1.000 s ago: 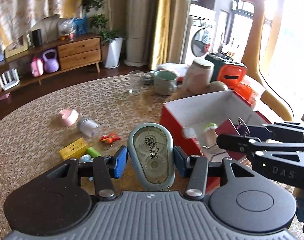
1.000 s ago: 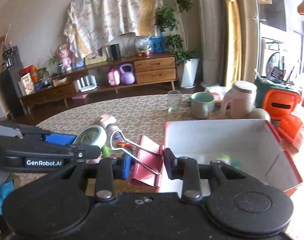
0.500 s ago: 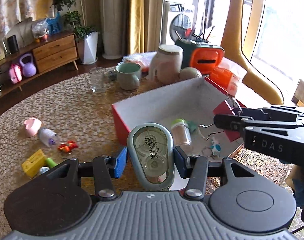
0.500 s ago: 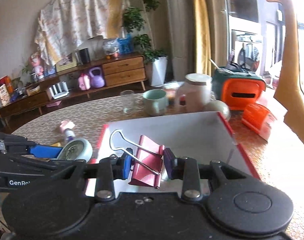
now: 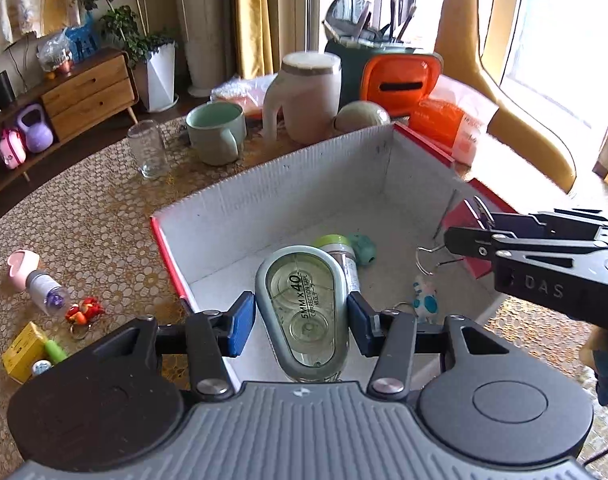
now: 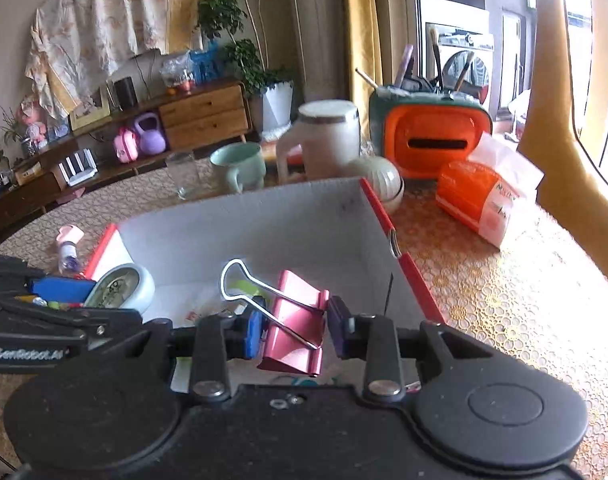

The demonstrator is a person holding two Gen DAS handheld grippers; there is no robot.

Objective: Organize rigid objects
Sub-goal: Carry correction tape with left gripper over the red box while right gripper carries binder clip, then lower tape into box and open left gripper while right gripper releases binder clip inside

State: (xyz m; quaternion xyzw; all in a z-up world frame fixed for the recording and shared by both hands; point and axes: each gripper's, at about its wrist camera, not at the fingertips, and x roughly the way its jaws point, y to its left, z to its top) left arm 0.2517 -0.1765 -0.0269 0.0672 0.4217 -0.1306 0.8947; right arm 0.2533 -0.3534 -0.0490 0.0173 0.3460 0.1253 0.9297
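- Landmark: the red box [image 5: 171, 256] with white inner walls, on the desk [image 5: 83, 216].
- Already inside the box, as far as can be seen: a green-capped bottle [image 5: 336, 248], a teal piece [image 5: 363, 249] beside it, and a small white-and-blue figure [image 5: 423, 298] nearer the box's front wall.
- Left gripper [image 5: 301, 316]: fingers are pinched on the correction tape [image 5: 304, 312]; it is held above the box interior, not yet set down.
- Right gripper [image 6: 293, 330]: fingers are clamped on the pink binder clip [image 6: 293, 334], wire handle pointing up-left; it is also held over the box, near its right wall.
- Both items are judged ready for release; 2 drops are pending.
- Left outside the box, on the desk to its left: a pink-capped small bottle [image 5: 35, 280], a red charm on a ring [image 5: 83, 310], a yellow block [image 5: 23, 350], a green piece [image 5: 55, 351] and a small round item next to the block (too small to identify).
- Behind the box, a glass [image 5: 147, 154], a mug [image 5: 215, 132] and a lidded jug [image 5: 306, 96] are seen; whether they belong to the job cannot be told.
- Estimate: roughly halfway.
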